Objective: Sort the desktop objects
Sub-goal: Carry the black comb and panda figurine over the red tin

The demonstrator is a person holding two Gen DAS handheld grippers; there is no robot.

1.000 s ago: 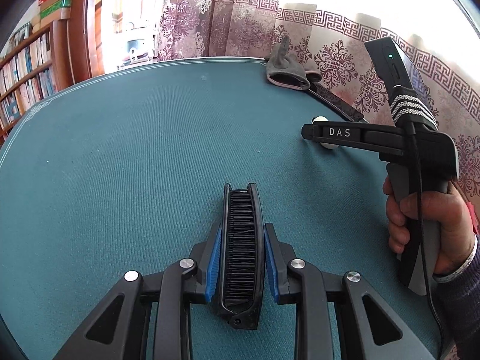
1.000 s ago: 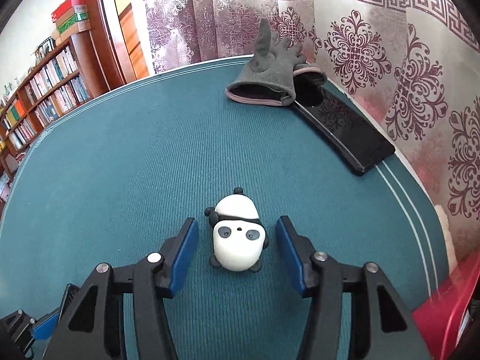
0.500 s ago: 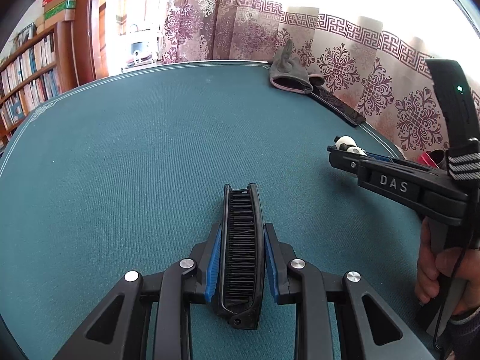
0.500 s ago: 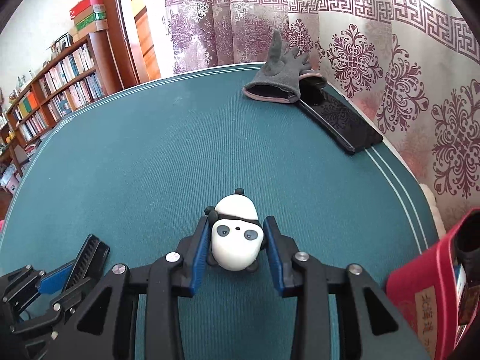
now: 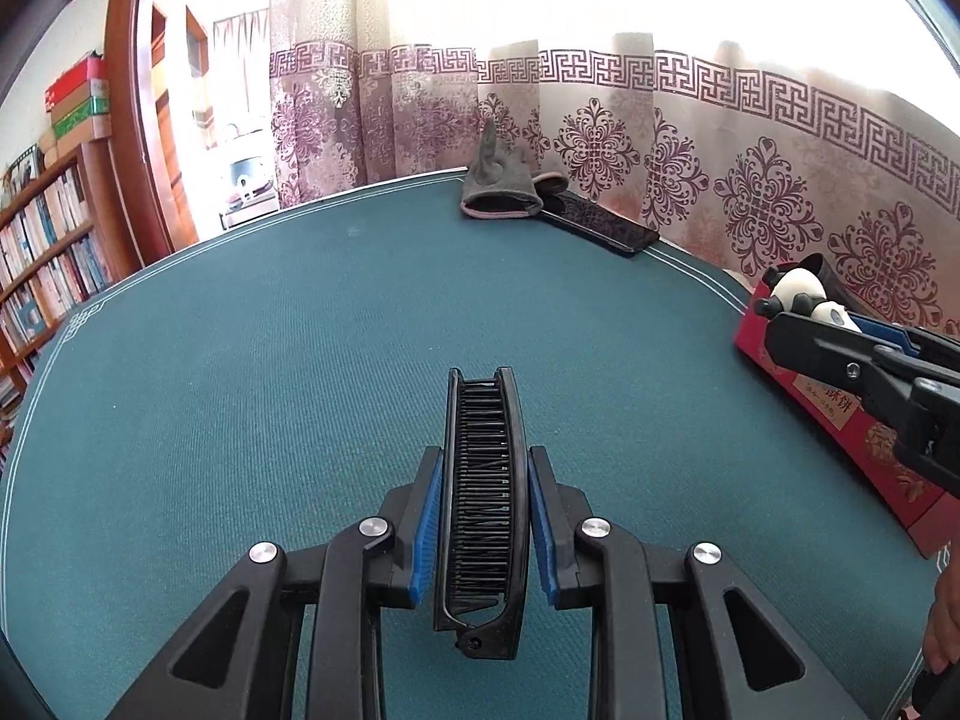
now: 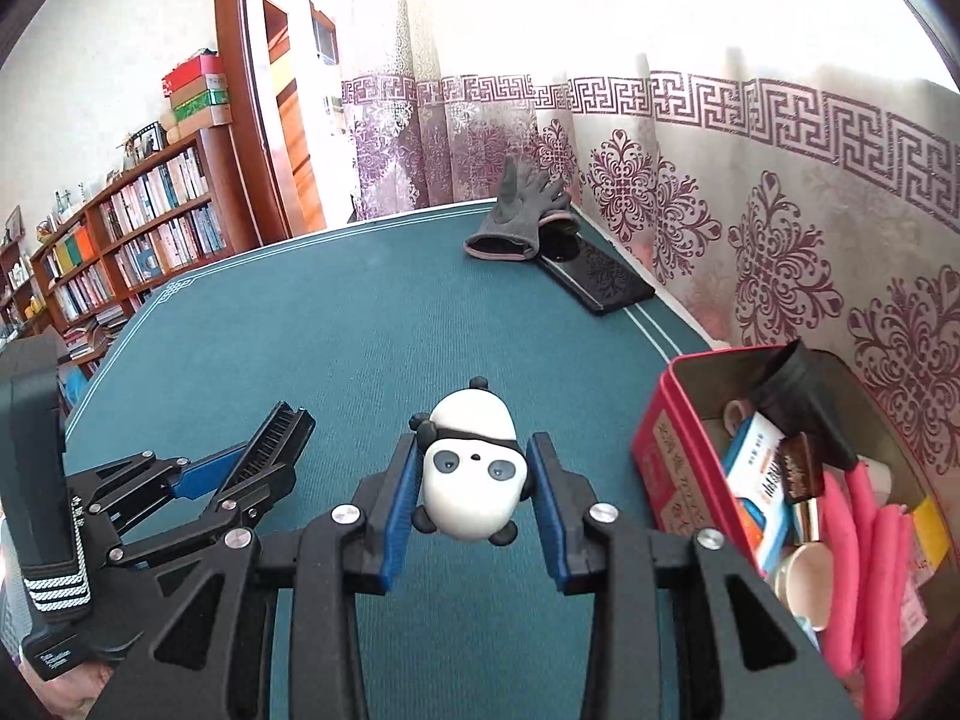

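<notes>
Above table (image 6: 360, 330): right hand-held gripper (image 6: 474, 480) gripping panda (image 6: 471, 480).

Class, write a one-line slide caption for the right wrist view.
Right gripper holds a panda over the green table, beside an open red tin; left gripper grips a comb.

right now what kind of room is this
Probably a home study or living room: wooden bookshelves packed with books, patterned purple curtains over a bright window, and a teal felt-topped table.
</notes>
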